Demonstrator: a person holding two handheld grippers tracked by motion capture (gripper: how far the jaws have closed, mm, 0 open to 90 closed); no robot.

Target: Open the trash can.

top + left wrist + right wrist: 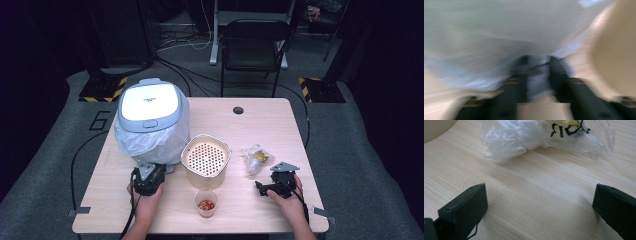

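A small bin with a white lid (149, 102) stands at the table's left, lined with a clear plastic bag (150, 142) that bulges out below the lid. My left gripper (150, 169) sits right at the bag's front; in the blurred left gripper view its jaws (537, 65) stand slightly apart, open, with pale plastic (499, 37) at and between the tips. My right gripper (268, 182) rests low on the table at the right. Its jaws (539, 192) are wide open with bare wood between them, and they point at a crumpled clear bag (534, 135) (256, 159).
A beige perforated pot (206, 159) stands mid-table, also seen as a beige wall (616, 47). A small cup (206, 204) with red pieces sits near the front edge. The wooden table (260, 125) has a cable hole at the back. A black chair (255, 45) stands behind.
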